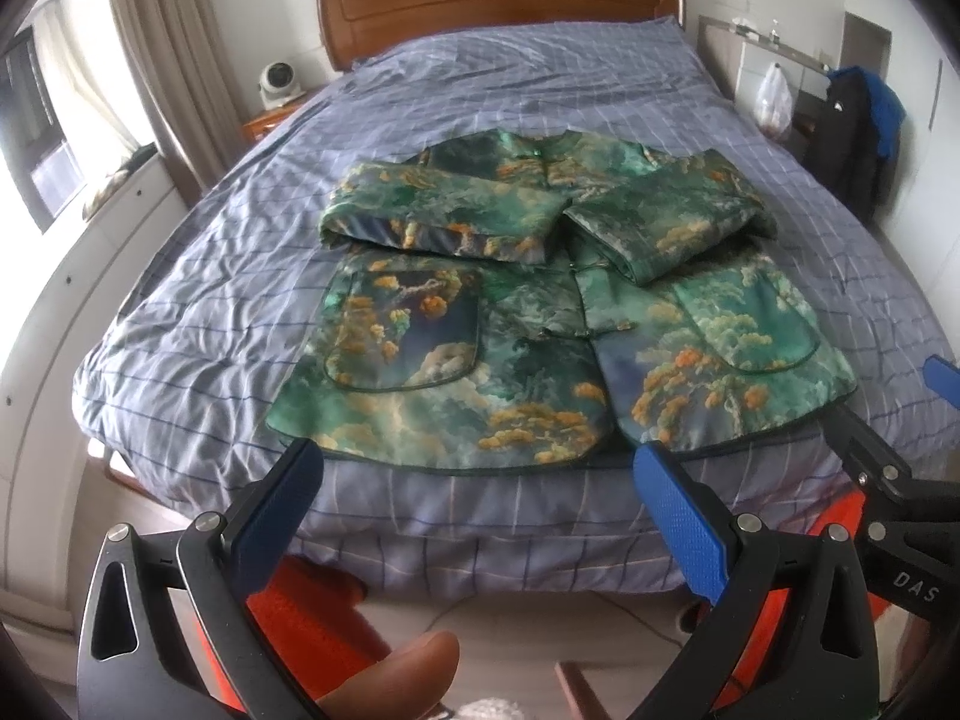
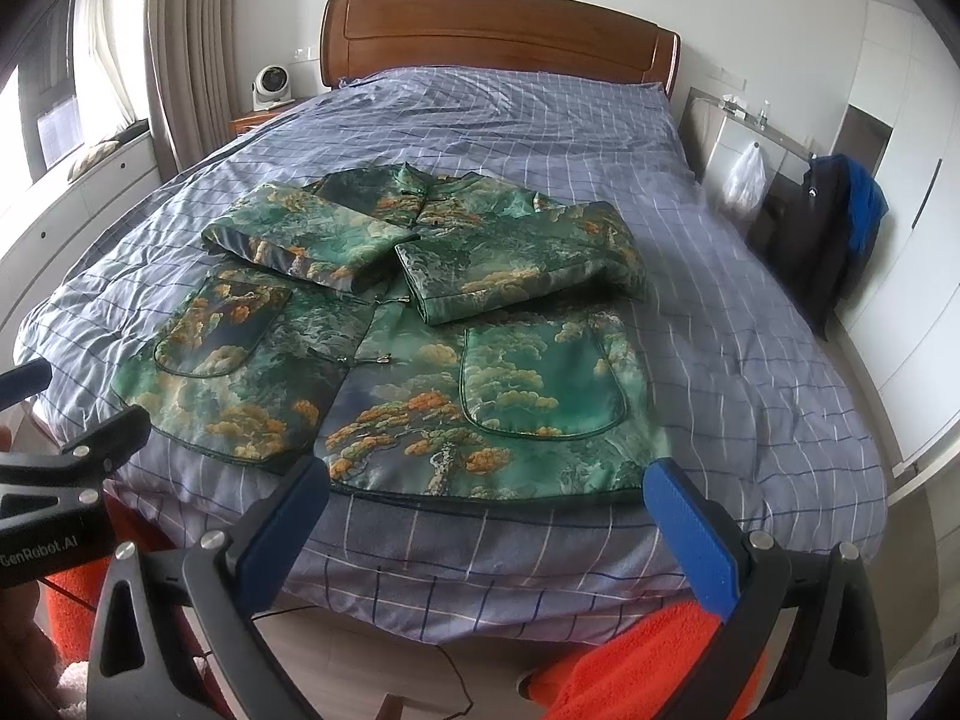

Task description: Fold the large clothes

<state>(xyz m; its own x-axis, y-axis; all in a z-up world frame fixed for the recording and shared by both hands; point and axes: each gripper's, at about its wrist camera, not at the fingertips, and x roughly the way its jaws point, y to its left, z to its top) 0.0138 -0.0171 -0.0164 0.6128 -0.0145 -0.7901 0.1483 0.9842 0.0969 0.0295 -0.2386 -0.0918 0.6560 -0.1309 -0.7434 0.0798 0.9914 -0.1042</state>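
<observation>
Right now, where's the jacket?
The jacket lies flat mid-bed on the checked duvet, sleeves folded in, hem at the foot edge before both open tools.

- The left gripper was held level at the near side, its blue-padded jaws spread wide with nothing between them.
- The right gripper sat just to its right, jaws likewise spread wide and empty.

The folded sleeves hide the jacket's chest beneath them. The right tool is cut off by the left wrist view's edge. The hanging bag's contents are too small to tell.
</observation>
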